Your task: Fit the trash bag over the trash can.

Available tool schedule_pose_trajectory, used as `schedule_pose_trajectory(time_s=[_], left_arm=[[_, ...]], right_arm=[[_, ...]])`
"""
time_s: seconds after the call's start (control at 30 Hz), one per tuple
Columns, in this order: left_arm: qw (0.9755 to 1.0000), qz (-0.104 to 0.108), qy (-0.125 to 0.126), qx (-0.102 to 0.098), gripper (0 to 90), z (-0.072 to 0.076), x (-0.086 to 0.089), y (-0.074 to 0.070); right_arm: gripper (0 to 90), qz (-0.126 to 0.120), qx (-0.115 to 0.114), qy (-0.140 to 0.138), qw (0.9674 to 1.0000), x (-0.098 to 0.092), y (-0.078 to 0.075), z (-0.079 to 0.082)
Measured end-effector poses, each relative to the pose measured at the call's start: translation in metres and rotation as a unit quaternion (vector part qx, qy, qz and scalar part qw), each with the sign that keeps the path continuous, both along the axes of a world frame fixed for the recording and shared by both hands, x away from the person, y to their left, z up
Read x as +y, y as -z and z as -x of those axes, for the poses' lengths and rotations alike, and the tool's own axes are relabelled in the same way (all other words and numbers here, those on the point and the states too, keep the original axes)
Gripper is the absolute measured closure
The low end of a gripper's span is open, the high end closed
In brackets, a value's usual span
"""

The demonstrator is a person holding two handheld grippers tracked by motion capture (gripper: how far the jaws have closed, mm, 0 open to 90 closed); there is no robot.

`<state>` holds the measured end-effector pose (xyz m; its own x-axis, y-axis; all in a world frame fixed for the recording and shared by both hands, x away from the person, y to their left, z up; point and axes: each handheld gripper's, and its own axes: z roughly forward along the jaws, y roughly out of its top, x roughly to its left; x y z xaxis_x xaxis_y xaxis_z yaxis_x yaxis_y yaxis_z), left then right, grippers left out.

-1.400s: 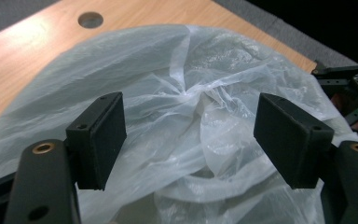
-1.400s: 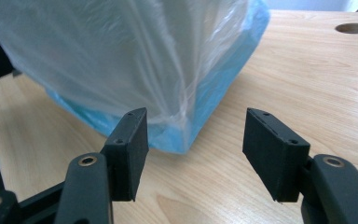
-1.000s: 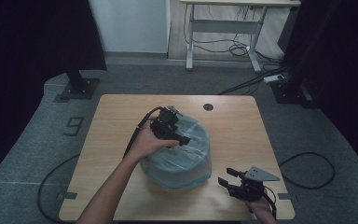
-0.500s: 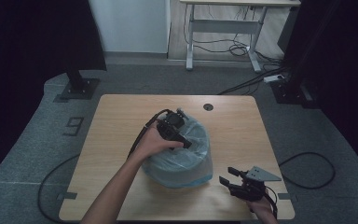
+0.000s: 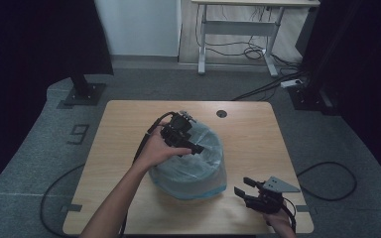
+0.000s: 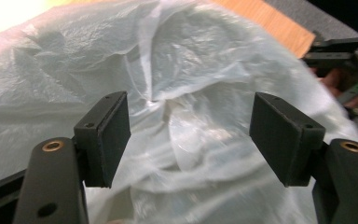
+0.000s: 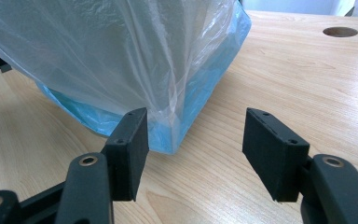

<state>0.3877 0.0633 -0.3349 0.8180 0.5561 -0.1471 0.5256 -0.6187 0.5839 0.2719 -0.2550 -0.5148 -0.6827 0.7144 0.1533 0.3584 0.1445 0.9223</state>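
Under wide left gripper (image 5: 196,147) – plastic-wrapped bin (image 5: 191,171); right gripper (image 5: 242,191) wide, beside.

translucent white bag (image 5: 191,163) with blue bottom, light wood table (image 5: 258,134), black tongs (image 5: 245,191)

Light wooden table (image 5: 258,134), rounded corners, round cable hole (image 5: 222,113) near its far edge. Grey carpet (image 5: 44,148) all round; a "9" (image 5: 79,134) marked on it left of the table. Black stand base (image 5: 84,93) far left. White wall (image 5: 139,27) behind. White-framed desk (image 5: 238,25) at back, cables (image 5: 258,49) beneath. Dark drapes, possibly curtains (image 5: 30,44), flank both sides. Dim overall.
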Motion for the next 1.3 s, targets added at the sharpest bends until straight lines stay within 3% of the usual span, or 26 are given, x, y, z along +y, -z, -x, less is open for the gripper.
schedule_pose_trajectory(time_s=[0.03, 0.13, 0.43, 0.6, 0.73, 0.97, 1.17, 1.3], left_arm=[[0.9999, 0.011, 0.005, -0.004, 28.8, 0.008, 0.005, -0.004], [0.9998, 0.018, 0.009, -0.006, 28.8, 0.014, 0.008, -0.005], [0.9988, 0.025, 0.038, -0.019, 28.5, 0.043, 0.017, -0.006], [0.9988, 0.004, 0.047, -0.013, 28.5, 0.047, 0.014, 0.001], [0.9986, -0.031, 0.043, -0.004, 28.6, 0.042, 0.005, 0.011], [0.9945, -0.088, 0.054, 0.021, 28.6, 0.033, -0.011, 0.024], [0.9917, -0.105, 0.064, 0.038, 28.8, 0.031, -0.018, 0.03], [0.9925, -0.097, 0.067, 0.035, 28.8, 0.034, -0.017, 0.029]], right_arm=[[39.9, 0.0, 0.0, 0.0, 1.0, 0.0, 0.0, 0.0], [39.9, 0.0, 0.0, -0.001, 1.0, 0.001, 0.0, 0.0], [39.8, 0.005, 0.002, -0.001, 1.0, 0.003, 0.001, 0.0], [39.8, 0.006, 0.004, -0.001, 1.0, 0.004, 0.002, 0.0], [39.8, 0.008, 0.005, -0.002, 1.0, 0.004, 0.003, 0.0], [39.8, 0.005, 0.005, 0.003, 1.0, 0.003, 0.003, 0.0], [39.8, 0.005, 0.007, 0.003, 1.0, 0.002, 0.003, -0.001], [39.7, 0.006, 0.006, 0.003, 1.0, 0.002, 0.003, 0.0]])
